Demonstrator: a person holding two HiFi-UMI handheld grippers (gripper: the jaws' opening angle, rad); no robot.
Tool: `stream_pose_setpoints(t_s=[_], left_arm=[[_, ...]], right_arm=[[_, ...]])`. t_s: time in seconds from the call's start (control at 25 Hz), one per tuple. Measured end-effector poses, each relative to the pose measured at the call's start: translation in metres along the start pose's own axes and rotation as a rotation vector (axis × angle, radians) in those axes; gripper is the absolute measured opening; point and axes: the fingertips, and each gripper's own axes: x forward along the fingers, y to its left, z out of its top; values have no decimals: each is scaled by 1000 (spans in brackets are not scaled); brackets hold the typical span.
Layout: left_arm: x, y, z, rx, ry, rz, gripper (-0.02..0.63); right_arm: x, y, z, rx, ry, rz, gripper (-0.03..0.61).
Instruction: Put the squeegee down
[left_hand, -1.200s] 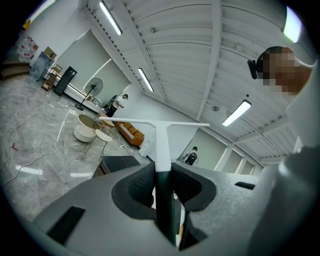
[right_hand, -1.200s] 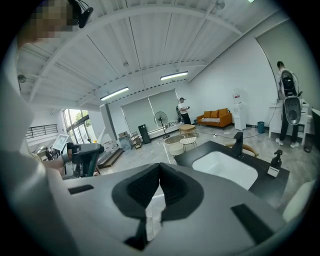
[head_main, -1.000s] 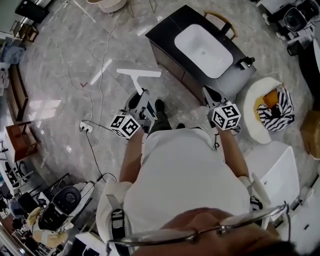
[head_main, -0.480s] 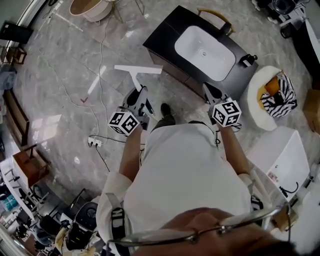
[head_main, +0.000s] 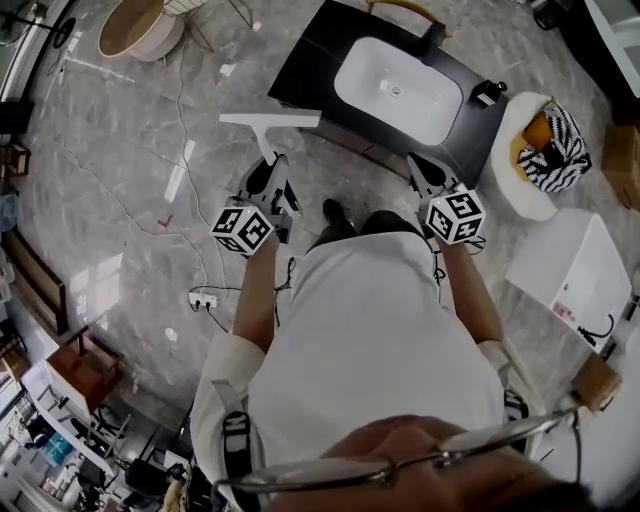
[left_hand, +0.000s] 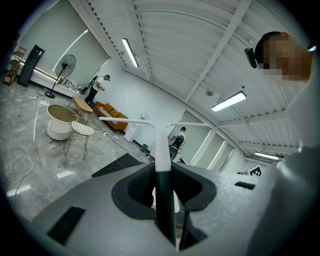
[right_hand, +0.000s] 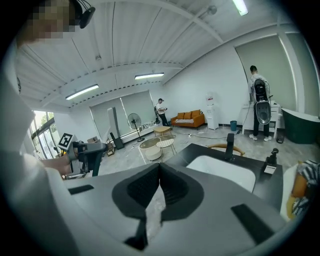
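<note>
Left gripper clamped on squeegee handle, blade far end, above floor left of dark worktop. Light, stiff; rubber edge probably soft. Best held mid-handle. Right gripper jaws together, seemingly empty.

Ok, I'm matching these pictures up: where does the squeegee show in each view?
Head view: squeegee upper middle-left, blade over the floor, handle in the left tool.
Left gripper view: squeegee dead centre, handle clamped between the jaws.
Right gripper view: not made out.
Shared landmark: round beige tub.
</note>
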Motion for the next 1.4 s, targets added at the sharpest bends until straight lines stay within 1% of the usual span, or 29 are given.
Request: stream_pose_setpoints(t_s=[0.24,0.48,0.72,0.84,1.12,1.24,1.4], left_arm=[[30,10,-2,-18,27,-22,95],[58,15,-3,-18,48,-23,95],[91,28,-3,-8,82,16,94],[115,36,-2,12,112,38,95],[172,58,-6,59,195,87,95],[203,66,-10,58,226,97,95],[236,73,-17,62,269,102,95]], right_arm=[[7,-6,-7,52,7,-30,6],[22,-16,-4,68,13,-23,6],[54,-44,8,54,37,-3,6],[72,-60,13,61,50,15,6],[109,-92,21,103,70,49,6],[122,-112,24,117,79,57,6],[135,-135,18,153,102,58,6]])
